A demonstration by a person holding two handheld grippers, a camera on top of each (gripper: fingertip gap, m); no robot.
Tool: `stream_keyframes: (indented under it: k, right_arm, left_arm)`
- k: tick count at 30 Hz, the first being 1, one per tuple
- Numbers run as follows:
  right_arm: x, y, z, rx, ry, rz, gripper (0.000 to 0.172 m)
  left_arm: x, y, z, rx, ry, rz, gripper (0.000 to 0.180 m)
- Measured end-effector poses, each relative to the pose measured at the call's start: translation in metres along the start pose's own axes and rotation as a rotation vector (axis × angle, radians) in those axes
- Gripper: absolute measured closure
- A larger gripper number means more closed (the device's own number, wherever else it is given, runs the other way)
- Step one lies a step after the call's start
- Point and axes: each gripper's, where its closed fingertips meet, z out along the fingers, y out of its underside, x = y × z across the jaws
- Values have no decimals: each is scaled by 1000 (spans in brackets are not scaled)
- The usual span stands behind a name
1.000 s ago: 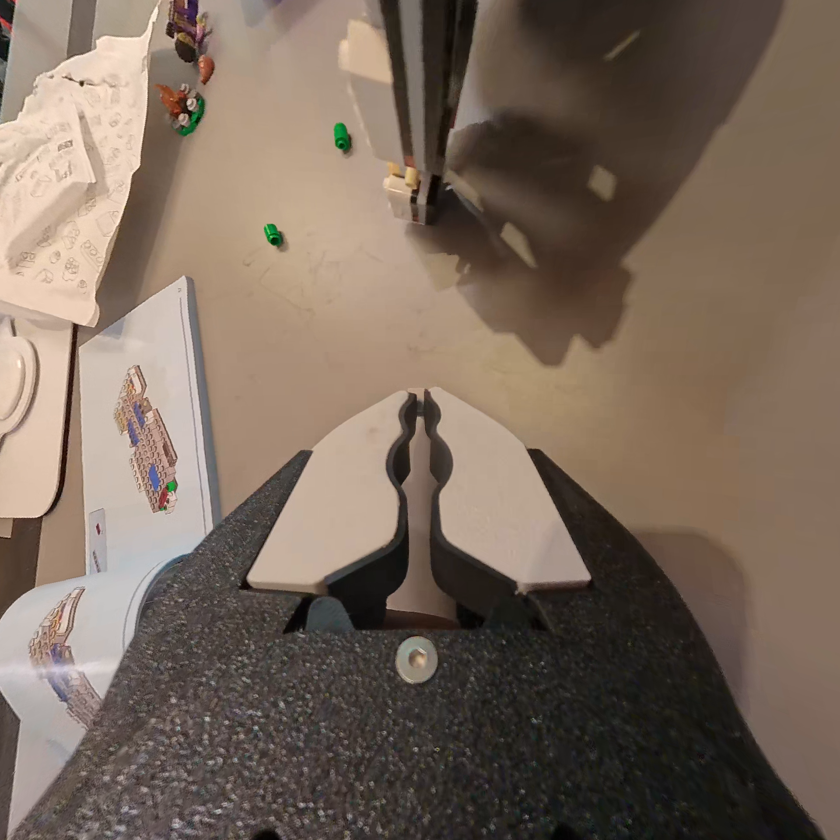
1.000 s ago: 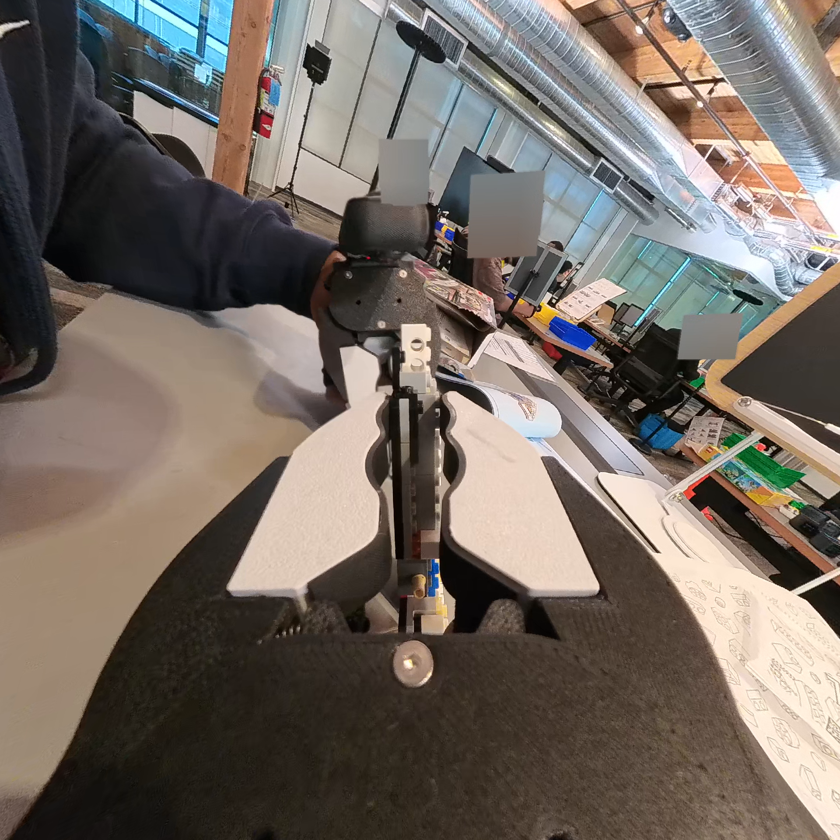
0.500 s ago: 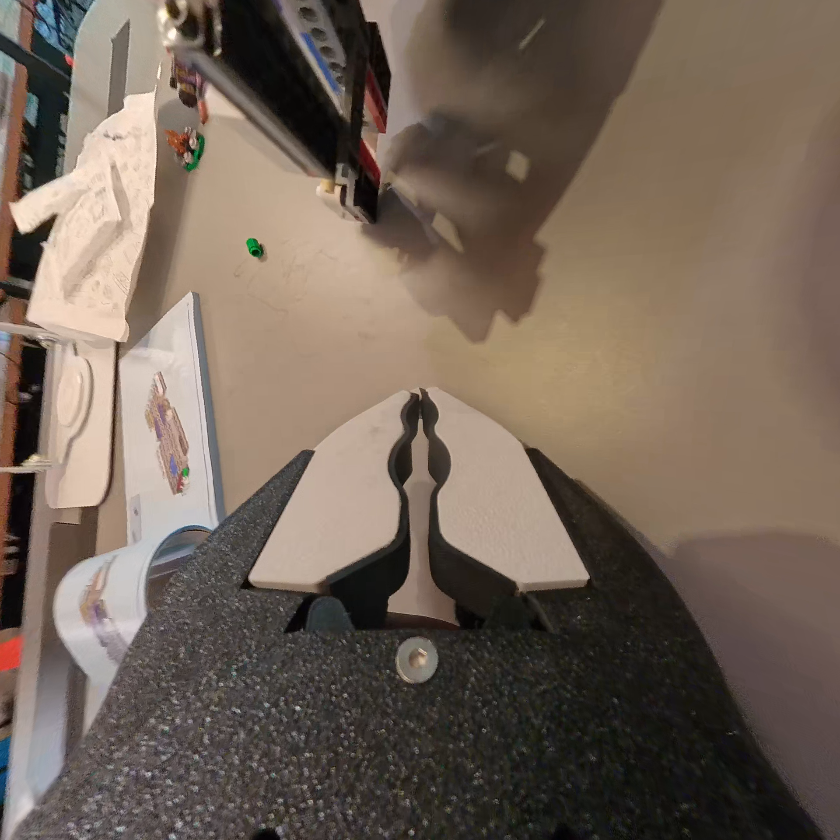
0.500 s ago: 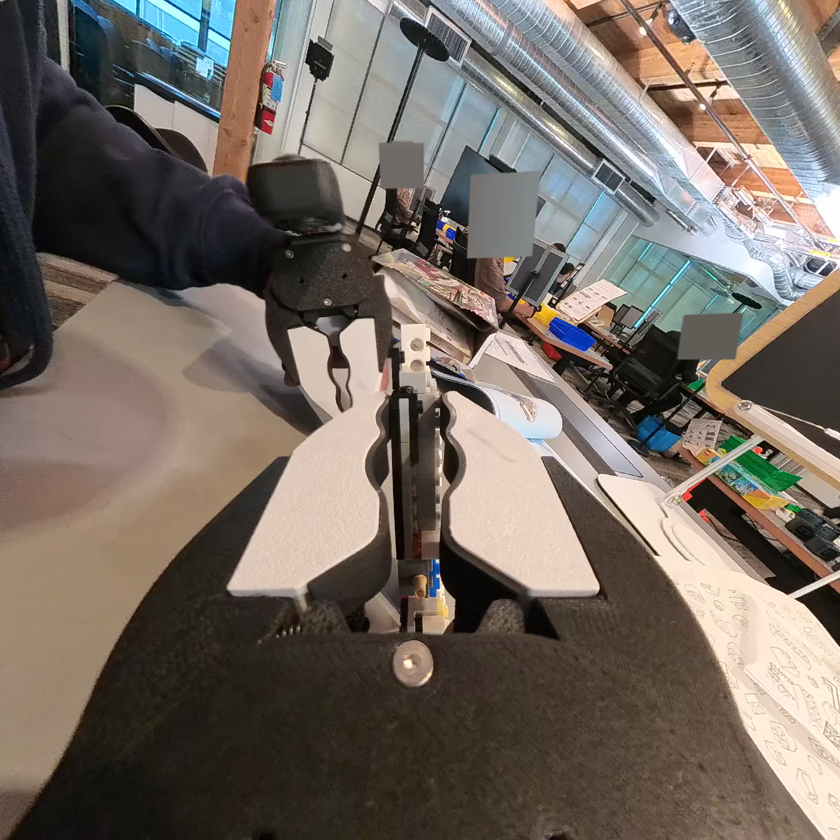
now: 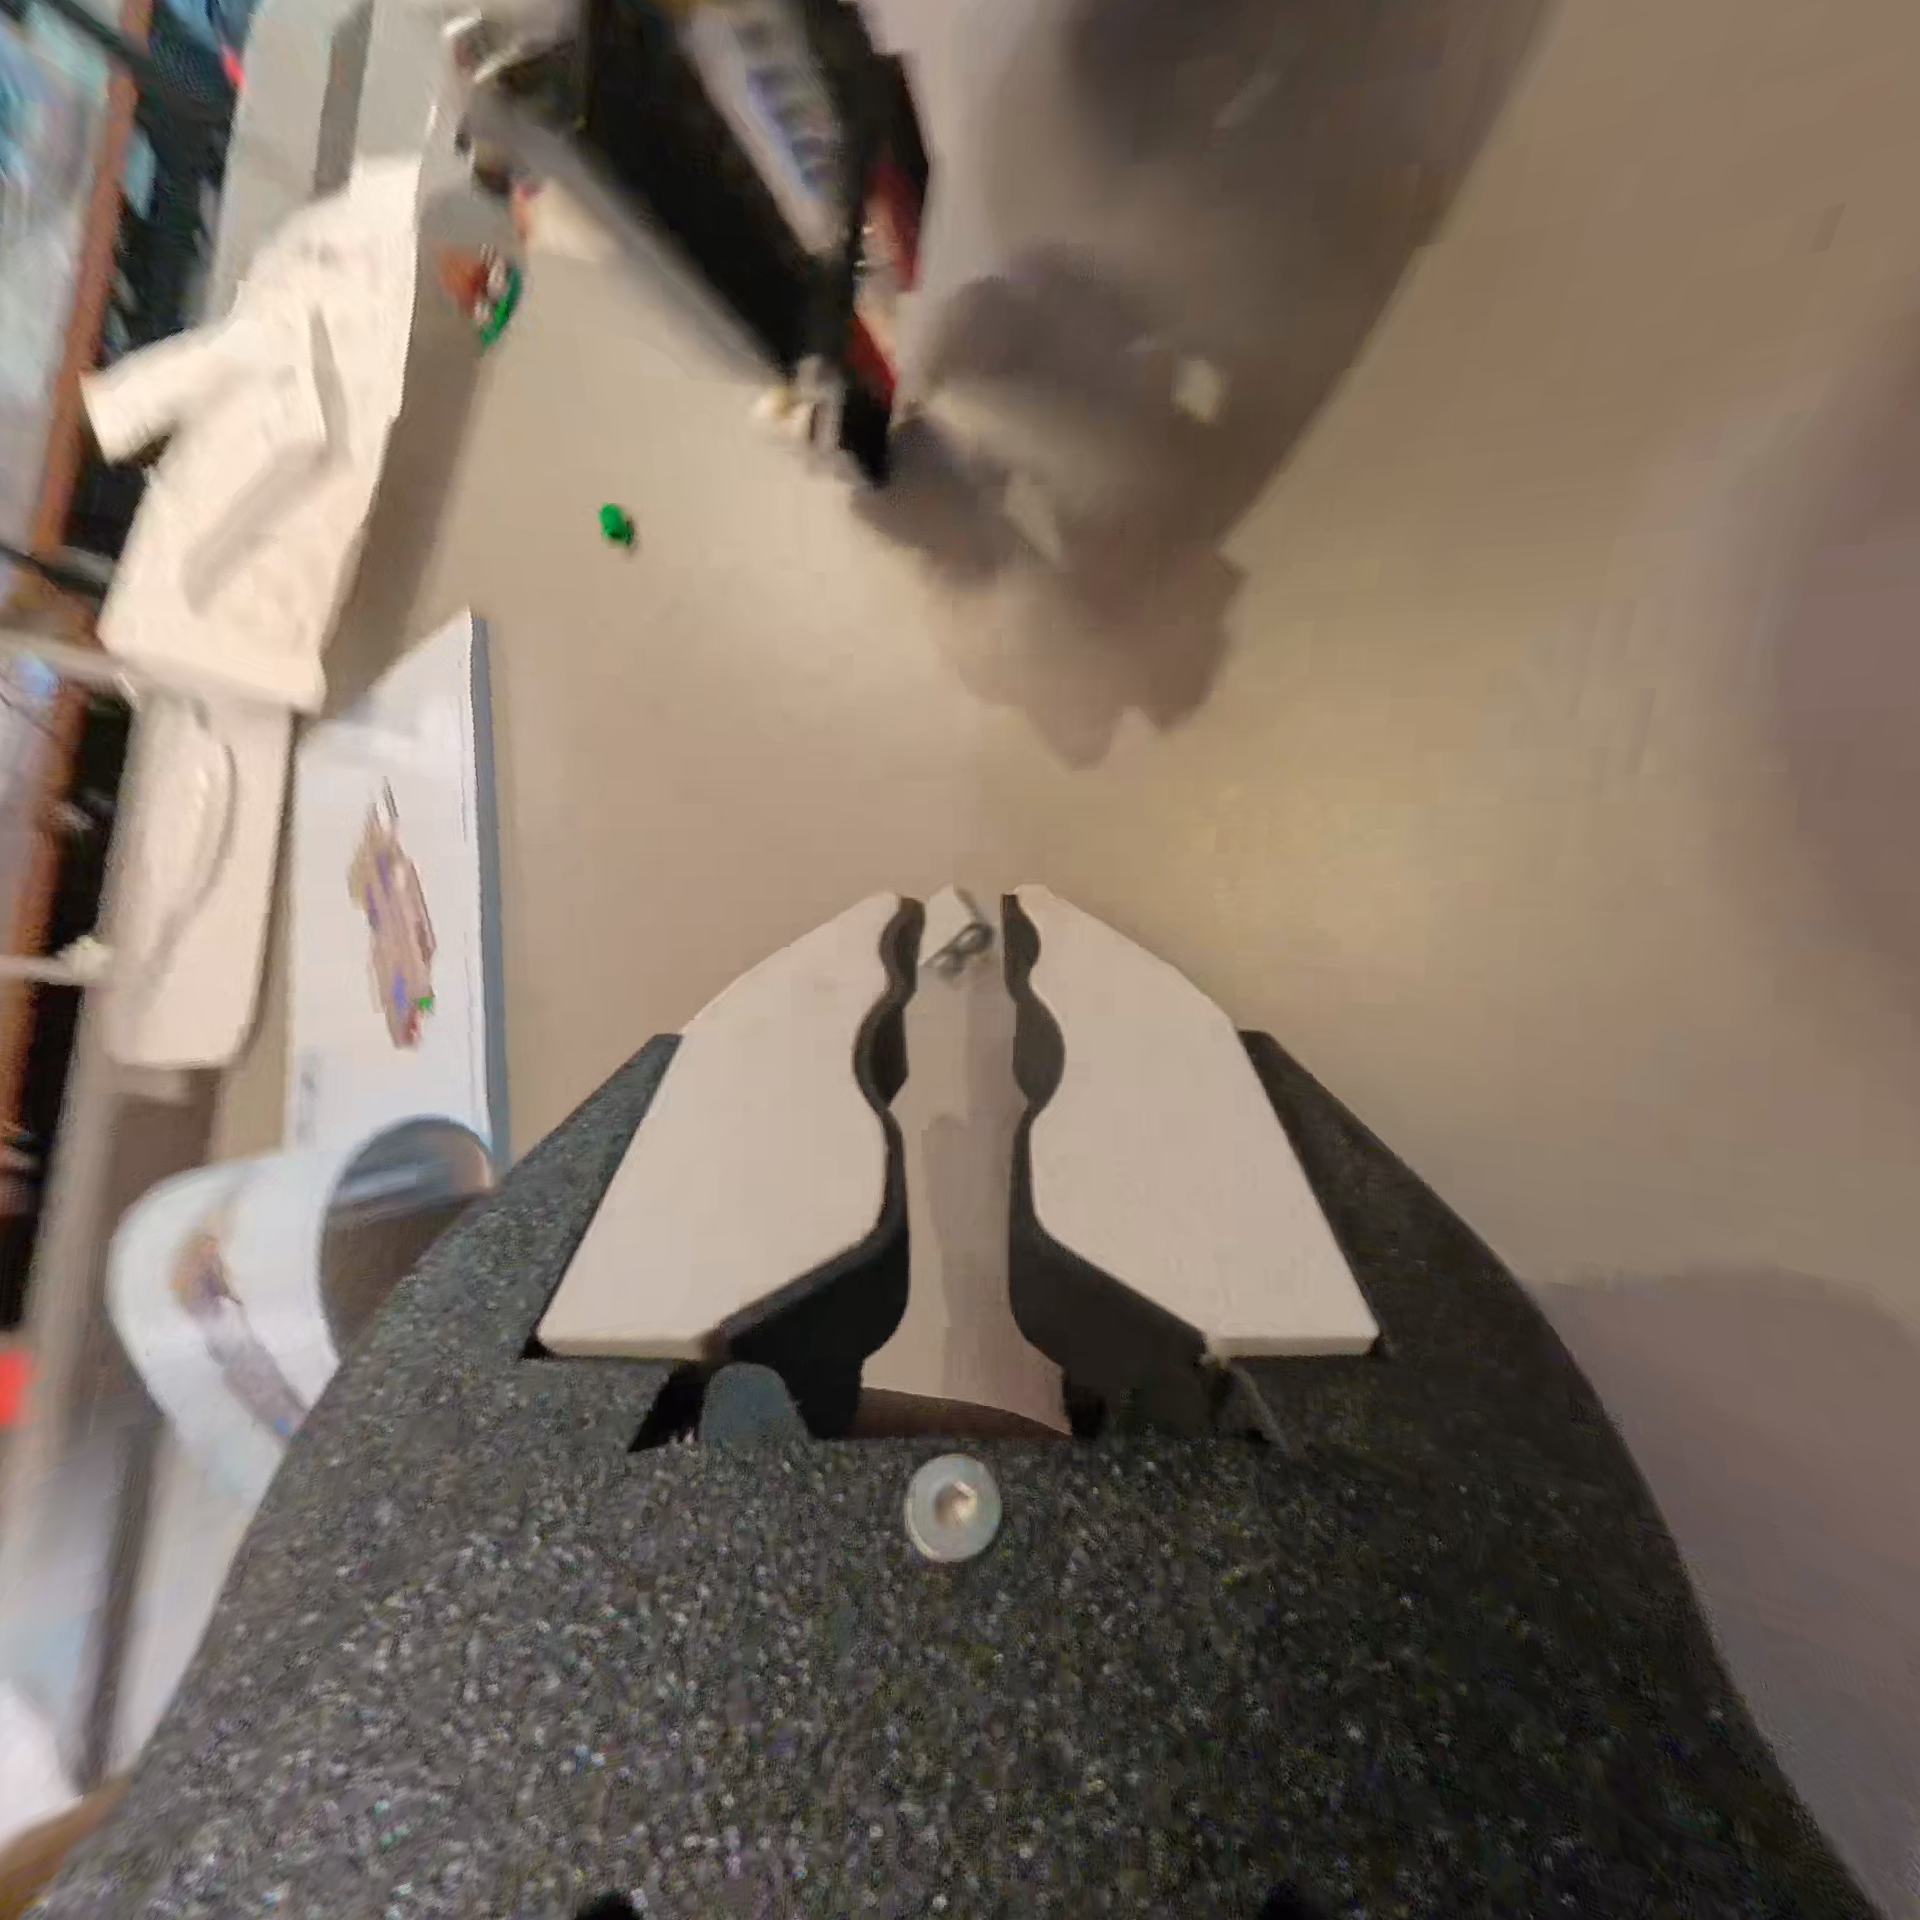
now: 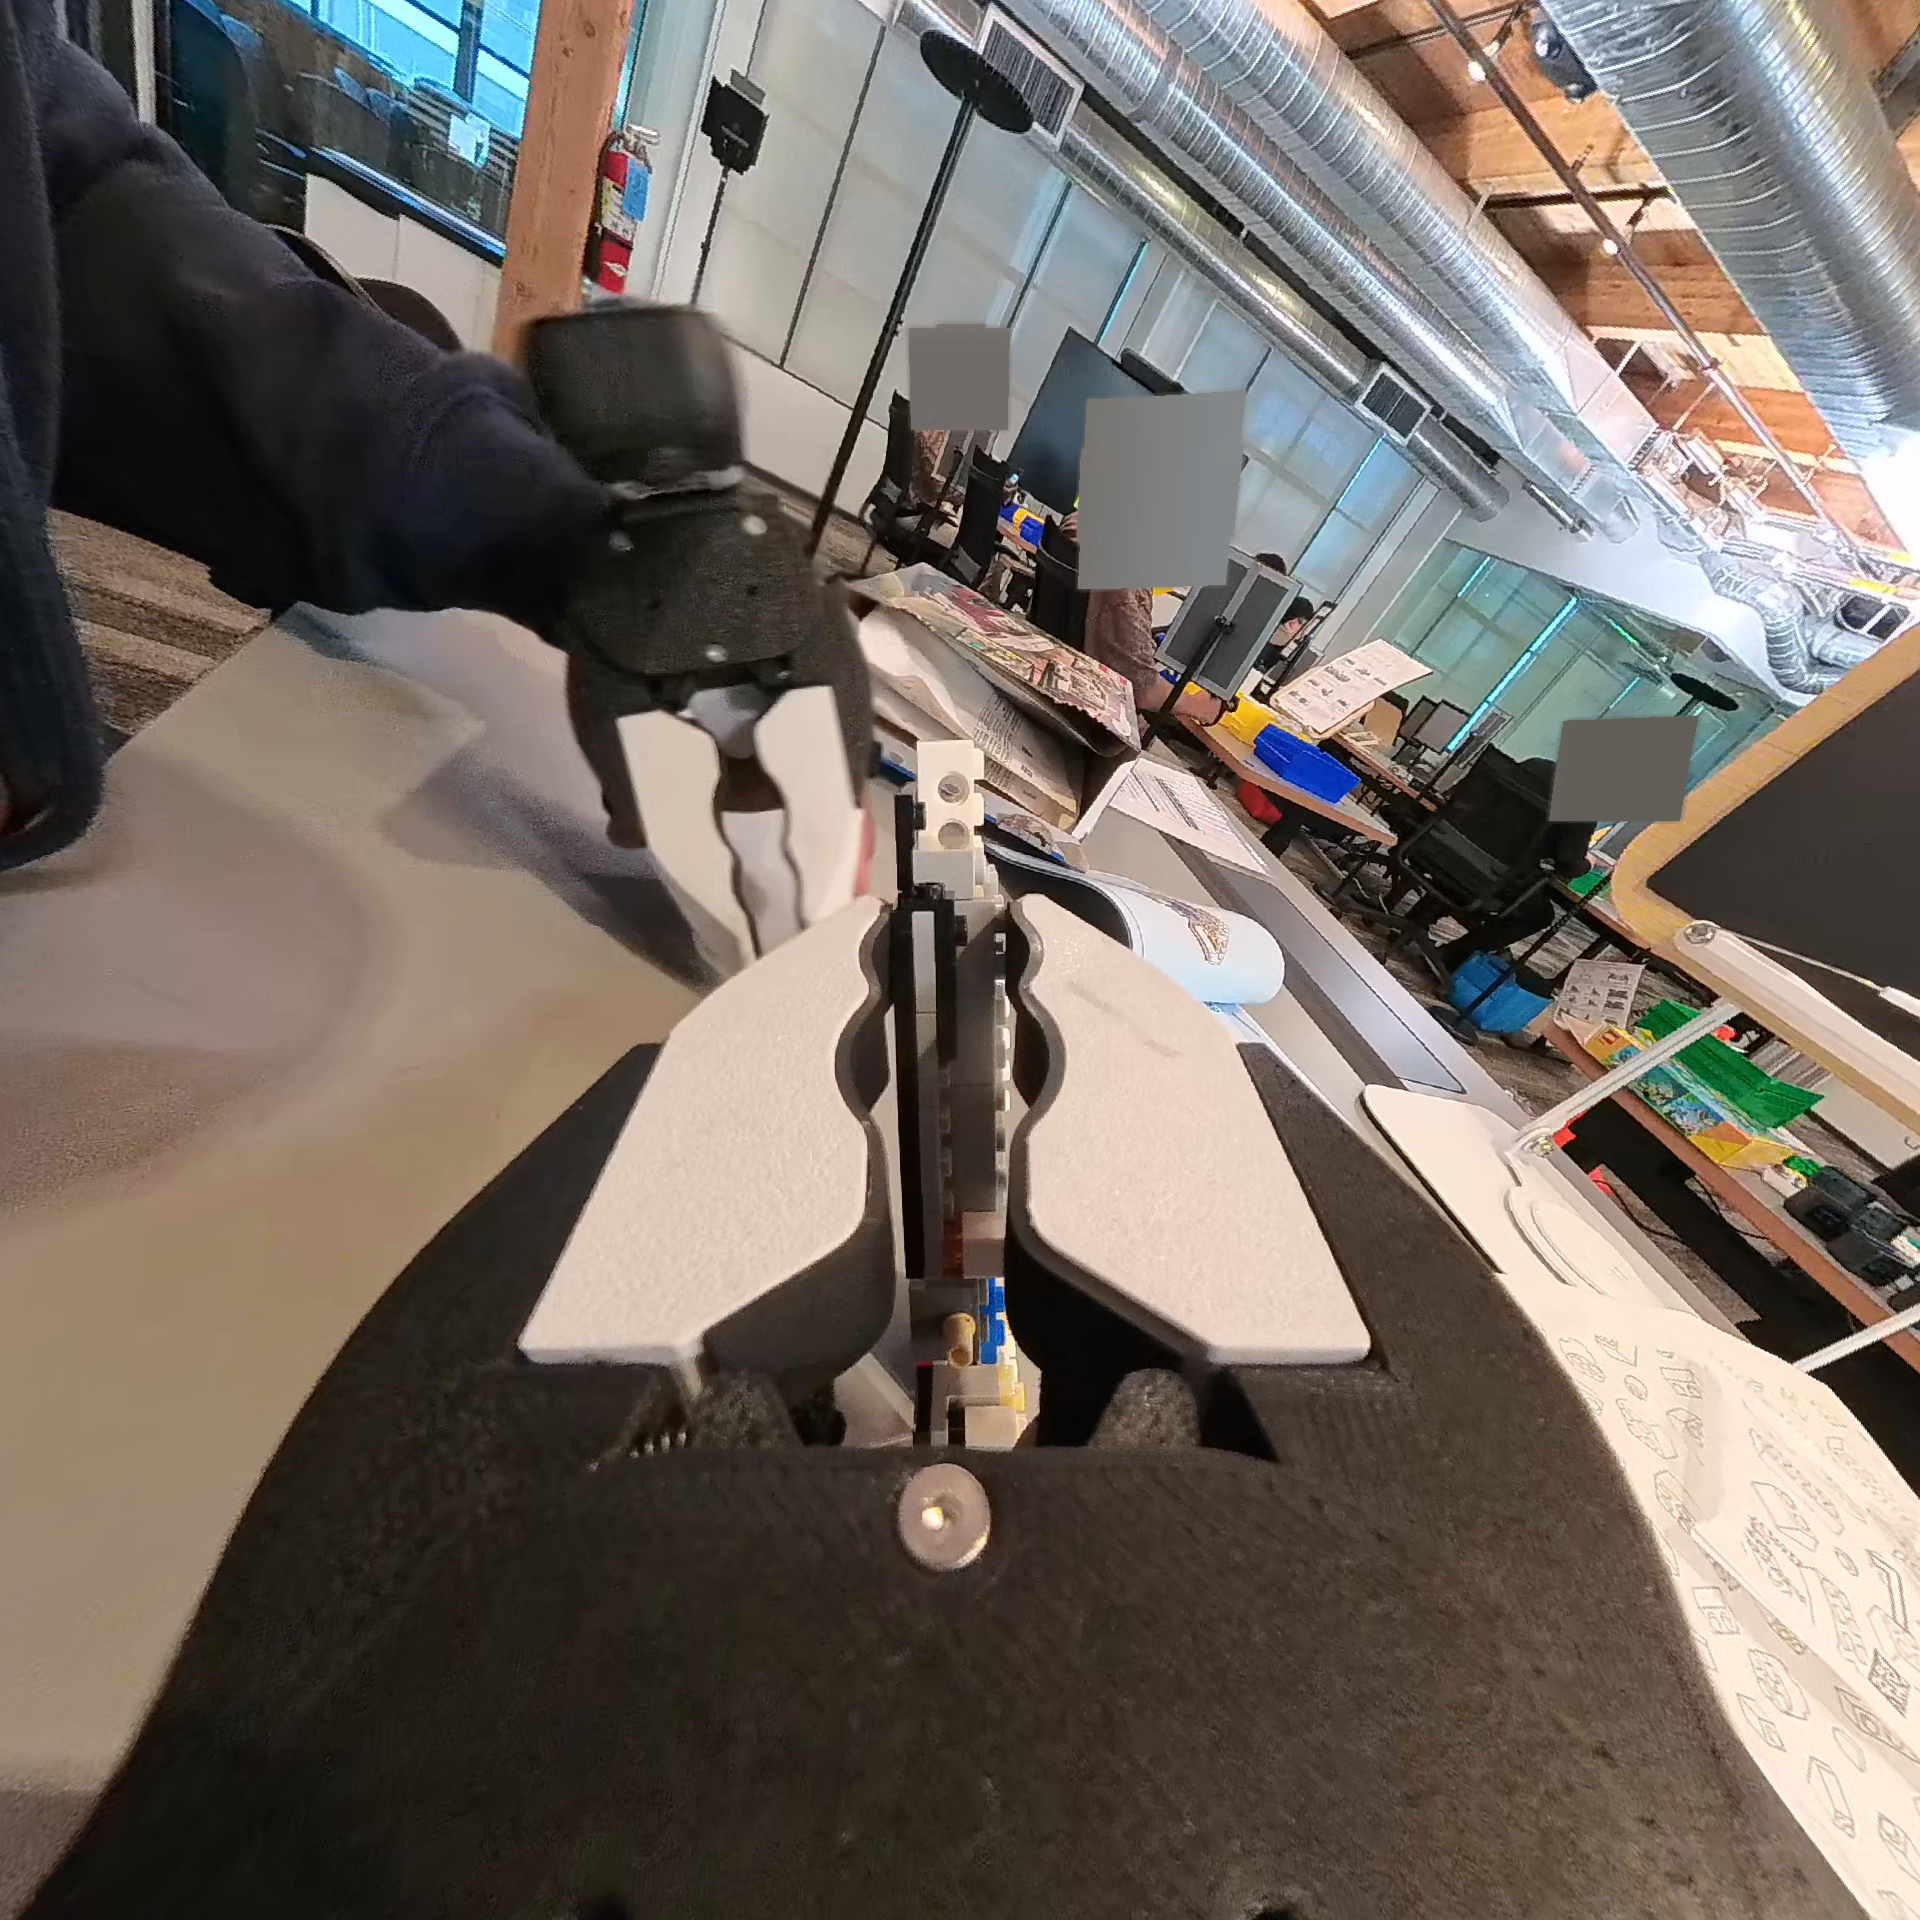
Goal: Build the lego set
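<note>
Right wrist view: the right tongs (image 6: 951, 925) are clamped on a brick model (image 6: 951, 1060) of black, grey and white pieces, both pads pressed to its sides, its white top sticking out past the fingertips. Just left of that top, the left tongs (image 6: 774, 914) are seen parted a little and bare. A small green piece (image 5: 615, 523) lies on the desk (image 5: 1455, 831), well ahead of the left tongs, with a booklet (image 5: 395, 883) to their left.

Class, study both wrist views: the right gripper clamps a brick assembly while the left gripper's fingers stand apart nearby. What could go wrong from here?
1. The left gripper hangs close beside the brick assembly; a bump might knock off the white brick on top.
2. The right gripper clamps the assembly only by its thin sides, so it could twist.
3. The green stud could be swept off the table.
</note>
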Motion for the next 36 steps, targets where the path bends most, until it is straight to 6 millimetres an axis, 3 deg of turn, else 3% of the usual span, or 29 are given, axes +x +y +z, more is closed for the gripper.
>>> stream_keyframes:
  k: [3, 6, 10, 13, 16, 21, 24, 29, 36]
  right_arm:
    - [0, 0, 0, -1, 0, -2, 152]
    - [0, 0, 1, -2, -2, -6, 152]
    - [0, 0, 1, -6, -2, -13, 152]
    - [0, 0, 1, -5, -1, -11, 152]
    - [1, 0, 0, -4, -1, -10, 152]
    - [0, 0, 1, -5, -5, -13, 152]
    - [0, 0, 1, -5, -4, -13, 152]
    - [0, 0, 1, -6, -3, -14, 152]
    - [-1, 0, 1, -5, -8, -15, 152]
  left_arm:
    - [-6, 10, 1, -19, 82, -180, 149]
    - [-9, 21, 7, -65, 150, -271, 146]
    - [-6, 14, 11, -19, 292, -390, 142]
    - [-1, 18, 15, -83, 341, -352, 144]
    - [-2, 14, 15, -84, 347, -303, 163]
    - [-7, 18, 11, -70, 331, -13, 163]
    - [-7, 9, 5, 38, 371, 5, 163]
    - [-26, 19, 3, -13, 275, -177, 134]
    - [-27, 33, 6, -146, 162, -467, 144]
